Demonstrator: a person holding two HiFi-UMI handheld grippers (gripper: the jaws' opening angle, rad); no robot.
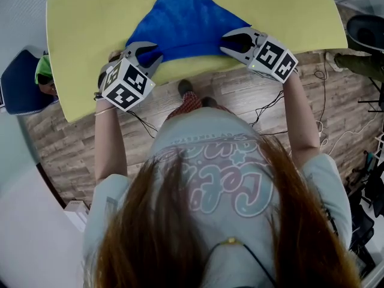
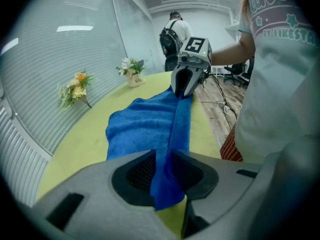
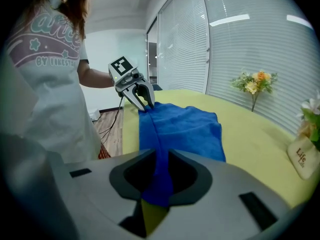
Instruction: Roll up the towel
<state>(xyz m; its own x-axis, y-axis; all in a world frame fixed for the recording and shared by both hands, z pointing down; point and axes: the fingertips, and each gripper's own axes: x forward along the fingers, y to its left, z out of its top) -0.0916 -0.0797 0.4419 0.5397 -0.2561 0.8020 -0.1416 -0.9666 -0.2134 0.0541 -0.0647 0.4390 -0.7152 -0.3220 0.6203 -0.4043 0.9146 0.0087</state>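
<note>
- Towel (image 1: 180, 23), blue, lies on the widest thing in sight, a yellow-green table (image 1: 288, 11) that stands on a wood-plank floor (image 1: 312, 101).
- A person (image 1: 210, 161) in a pale printed shirt stands at the table's near edge with one gripper in each hand. In the left gripper view, another person (image 2: 172, 31) with a backpack stands farther back in the room, facing away.
- The towel spreads from the near edge toward the table's middle, and its far side narrows to a corner. Its near edge is gathered into a raised fold that runs straight from one gripper to the other.
- The left gripper (image 1: 158, 50) sits at the fold's left end with its jaws clamped on the cloth. A short end of towel hangs out behind them.
- The right gripper (image 1: 224, 42) sits at the fold's right end, its jaws likewise pressed on the fold.
- A flower bunch (image 2: 75, 86) and a small pot of flowers (image 2: 131, 66) stand along the table's far side.
</note>
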